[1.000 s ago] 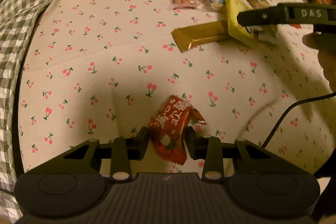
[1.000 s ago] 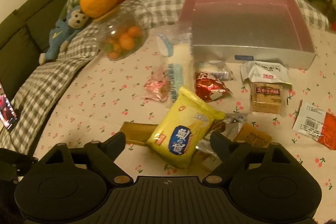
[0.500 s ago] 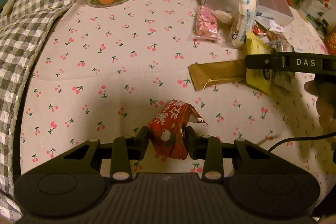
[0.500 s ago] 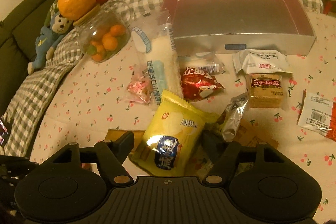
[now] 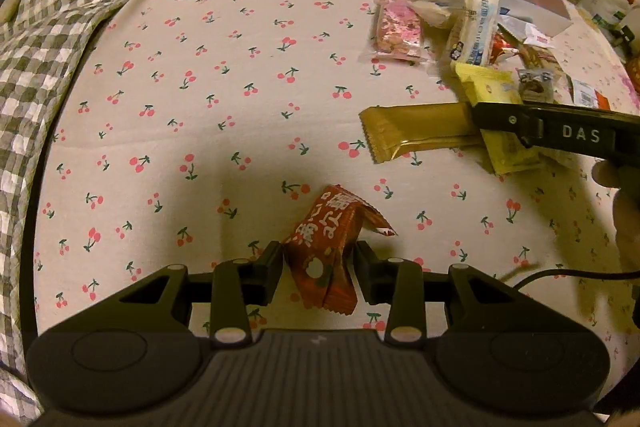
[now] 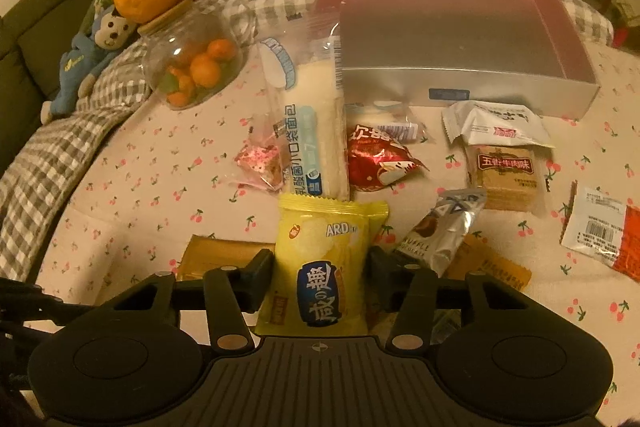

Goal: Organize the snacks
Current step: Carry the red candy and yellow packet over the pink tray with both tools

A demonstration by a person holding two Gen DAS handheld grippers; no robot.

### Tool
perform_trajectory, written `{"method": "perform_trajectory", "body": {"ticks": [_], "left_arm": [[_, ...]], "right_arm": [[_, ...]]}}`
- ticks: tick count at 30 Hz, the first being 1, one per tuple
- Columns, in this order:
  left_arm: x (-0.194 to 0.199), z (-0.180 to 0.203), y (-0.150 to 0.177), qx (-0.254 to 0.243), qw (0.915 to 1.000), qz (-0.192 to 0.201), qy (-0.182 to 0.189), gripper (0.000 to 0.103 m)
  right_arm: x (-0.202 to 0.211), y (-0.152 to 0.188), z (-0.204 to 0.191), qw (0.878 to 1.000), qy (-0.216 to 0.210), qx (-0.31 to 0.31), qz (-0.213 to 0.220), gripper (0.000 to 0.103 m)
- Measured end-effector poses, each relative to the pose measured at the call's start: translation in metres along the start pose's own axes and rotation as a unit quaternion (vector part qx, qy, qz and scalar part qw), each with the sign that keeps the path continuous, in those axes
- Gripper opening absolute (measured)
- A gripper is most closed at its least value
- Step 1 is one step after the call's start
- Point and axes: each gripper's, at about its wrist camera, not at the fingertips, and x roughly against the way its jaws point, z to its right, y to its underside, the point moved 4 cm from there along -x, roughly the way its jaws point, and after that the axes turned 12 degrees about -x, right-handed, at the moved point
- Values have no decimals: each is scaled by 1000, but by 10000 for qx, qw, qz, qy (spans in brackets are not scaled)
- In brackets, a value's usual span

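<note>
Snacks lie spread on the cherry-print tabletop (image 5: 224, 99), and my two grippers are each on a packet, mid-gather, with nothing yet in the box (image 6: 448, 39). That box, pink-walled and empty as far as I can see, stands at the far edge of the tabletop beyond the pile; I judge it the place the snacks are bound for.

My right gripper (image 6: 320, 275) sits at the near edge of the pile. Its jaws have just been closing and now stand about a third open with the yellow bag (image 6: 324, 267) between them, pads at or nearly at the bag's sides; whether they press firmly I cannot tell. Just behind the bag lie the tall bread pack (image 6: 312, 131), the red wrapper (image 6: 376, 163) and the biscuit pack (image 6: 504, 171), with a silver truffle sachet (image 6: 448, 231) touching it on the right and a gold bar (image 5: 416, 135) underneath.

My left gripper (image 5: 318, 271) hangs over the bare near part of the tabletop, well apart from the pile, jaws about a quarter open and clamped on a small red packet (image 5: 328, 247), its lower end held, its upper end folded over.

Next, as I judge it: finish the squeeze on the yellow bag, lift it clear without dragging the sachet or bar along, then carry both packets over the pile to the box.
</note>
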Motion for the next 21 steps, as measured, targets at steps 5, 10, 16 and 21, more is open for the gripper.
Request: {"method": "perform_trajectory", "body": {"ticks": [5,10,16,21], "left_arm": [[5,-6,0,116,9998,129,-106,34],[9,-10,-1,303,9992,255,-22,33],[13,-12,-4,420,9984,370,-29,33],[17,-12,-6,507,9975,485,-11,33]], "right_arm": [[4,0,1,9999,-34,-113,-72,48],[8,1,1,9997,-106,-187,-124,48],[17,-1,-1,9989,-285,-347,-136,48],[27,-4,-2,9982,-390,-437,-96,48]]}}
